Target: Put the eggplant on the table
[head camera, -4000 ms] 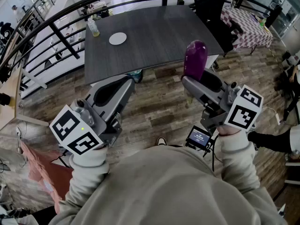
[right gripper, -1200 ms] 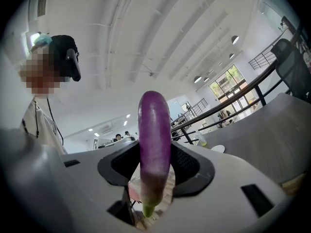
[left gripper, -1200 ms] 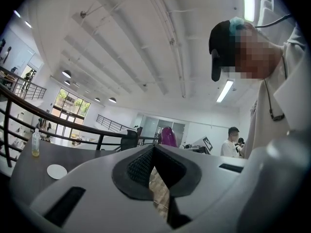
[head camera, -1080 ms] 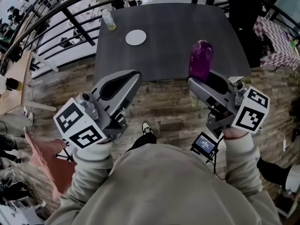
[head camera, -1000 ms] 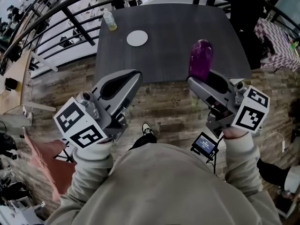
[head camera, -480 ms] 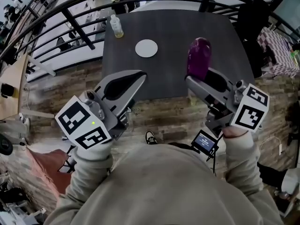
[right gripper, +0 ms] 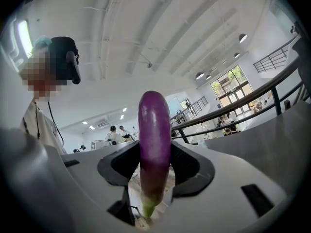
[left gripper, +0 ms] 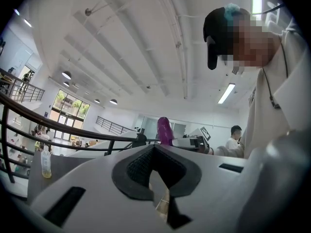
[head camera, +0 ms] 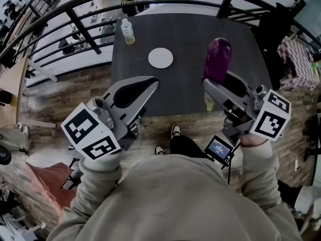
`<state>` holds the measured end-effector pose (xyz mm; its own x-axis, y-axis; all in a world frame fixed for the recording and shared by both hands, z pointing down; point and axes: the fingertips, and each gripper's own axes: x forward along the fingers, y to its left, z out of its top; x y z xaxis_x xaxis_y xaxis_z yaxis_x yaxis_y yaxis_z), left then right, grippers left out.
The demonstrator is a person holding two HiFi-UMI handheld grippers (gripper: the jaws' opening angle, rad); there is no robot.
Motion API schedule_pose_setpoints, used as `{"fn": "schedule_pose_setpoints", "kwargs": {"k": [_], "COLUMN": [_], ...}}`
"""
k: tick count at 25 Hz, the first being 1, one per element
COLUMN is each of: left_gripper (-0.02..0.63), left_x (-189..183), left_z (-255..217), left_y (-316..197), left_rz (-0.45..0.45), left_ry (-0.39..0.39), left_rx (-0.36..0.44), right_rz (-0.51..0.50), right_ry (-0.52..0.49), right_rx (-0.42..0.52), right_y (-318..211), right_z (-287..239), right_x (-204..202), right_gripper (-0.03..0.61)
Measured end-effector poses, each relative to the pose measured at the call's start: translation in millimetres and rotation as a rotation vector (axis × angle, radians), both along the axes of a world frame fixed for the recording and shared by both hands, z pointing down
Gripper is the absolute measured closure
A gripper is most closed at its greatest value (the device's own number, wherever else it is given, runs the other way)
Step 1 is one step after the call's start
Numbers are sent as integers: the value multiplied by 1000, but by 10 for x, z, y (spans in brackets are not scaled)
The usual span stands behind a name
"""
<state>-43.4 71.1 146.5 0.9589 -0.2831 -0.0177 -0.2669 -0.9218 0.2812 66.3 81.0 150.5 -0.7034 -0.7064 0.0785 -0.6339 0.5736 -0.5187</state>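
The right gripper [head camera: 216, 86] pinches the eggplant [head camera: 218, 59] upright, stem down, above the near edge of the table [head camera: 185, 29]; the left gripper [head camera: 147, 84] is pressed together, empty; the carry seems nearly done; next comes lowering it onto bare tabletop and letting go.

The head camera looks steeply down from above at the table [head camera: 185, 39], the left gripper [head camera: 150, 84] and the right gripper [head camera: 213, 82]. Each gripper camera sits low behind its jaws, looking along them and up to the ceiling [left gripper: 146, 42]. All three see the eggplant [head camera: 218, 59].
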Motion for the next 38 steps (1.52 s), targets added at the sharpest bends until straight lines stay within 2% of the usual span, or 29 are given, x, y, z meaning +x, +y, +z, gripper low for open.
{"fn": "schedule_pose_setpoints", "kwargs": {"k": [7,16,23,33,38], "left_gripper": [607,607,607,607,607], "left_x": [23,334,645,977,1000], "left_z": [-88,-146,-420,-22,132], "left_y": [-149,-716,-1050,-1436,-1548], "left_rz": [-31,-63,-79,-119,-134], "left_ry": [3,-3,-4,-5,-50], "left_rx": [18,25,29,-18,-47], "right_rz": [-34,-74,-98,-157,-166], "right_ry": [-1,-13,-38,-76,-108], "right_rx": [21,35,26,8,0], "right_y": [-211,-850,-1177,-1584,-1784], "right_z": [-80,-164,-331,104,188], "right_x": [-1,279,569,843,936], "right_gripper": [375,374,374,375,374]}}
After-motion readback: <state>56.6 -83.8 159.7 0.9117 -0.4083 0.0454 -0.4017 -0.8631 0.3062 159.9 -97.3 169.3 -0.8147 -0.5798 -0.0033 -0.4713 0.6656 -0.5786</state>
